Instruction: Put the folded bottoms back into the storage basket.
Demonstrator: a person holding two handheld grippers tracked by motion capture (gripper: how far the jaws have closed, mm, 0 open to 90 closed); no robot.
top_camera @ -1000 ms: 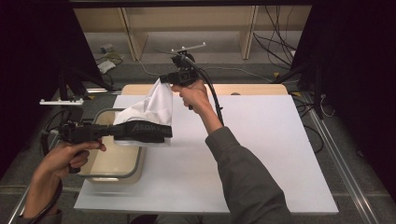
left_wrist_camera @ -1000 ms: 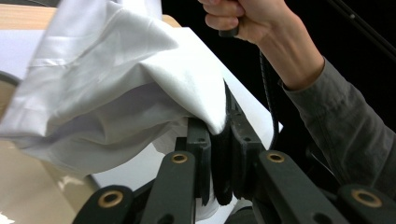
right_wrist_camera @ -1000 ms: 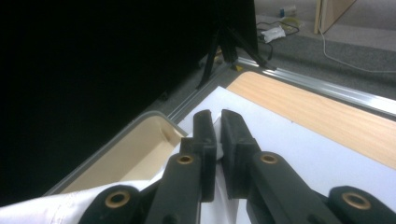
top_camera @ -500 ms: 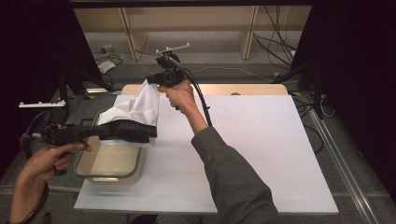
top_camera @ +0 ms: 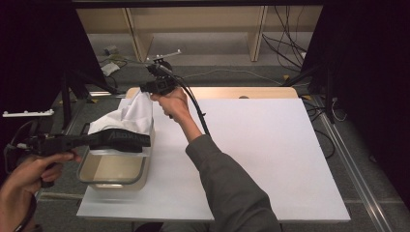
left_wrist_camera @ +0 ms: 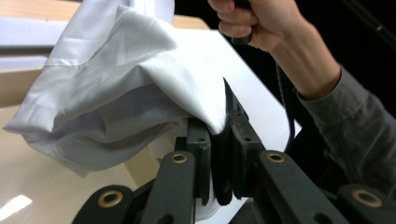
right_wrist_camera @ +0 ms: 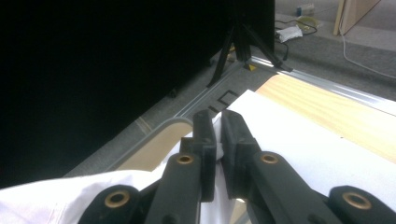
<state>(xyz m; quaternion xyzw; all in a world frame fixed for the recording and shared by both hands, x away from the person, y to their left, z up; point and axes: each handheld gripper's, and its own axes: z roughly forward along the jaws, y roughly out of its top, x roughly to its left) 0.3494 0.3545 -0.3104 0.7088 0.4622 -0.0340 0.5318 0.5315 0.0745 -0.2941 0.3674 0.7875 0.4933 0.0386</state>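
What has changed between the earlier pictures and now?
Both grippers carried the white cloth toward the left in the high view, and it now hangs over the clear container. The left gripper and right gripper stayed shut on it. The container kept its place.

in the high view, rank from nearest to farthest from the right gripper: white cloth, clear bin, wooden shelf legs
1. White cloth: clamped in the right gripper, hanging just below it.
2. Clear rectangular plastic bin: below and left, on the table's near left corner.
3. Pale wooden shelf legs: on the floor beyond the table, up and right.

One cloth (top_camera: 126, 116), one tub (top_camera: 116, 171) (two tongs)
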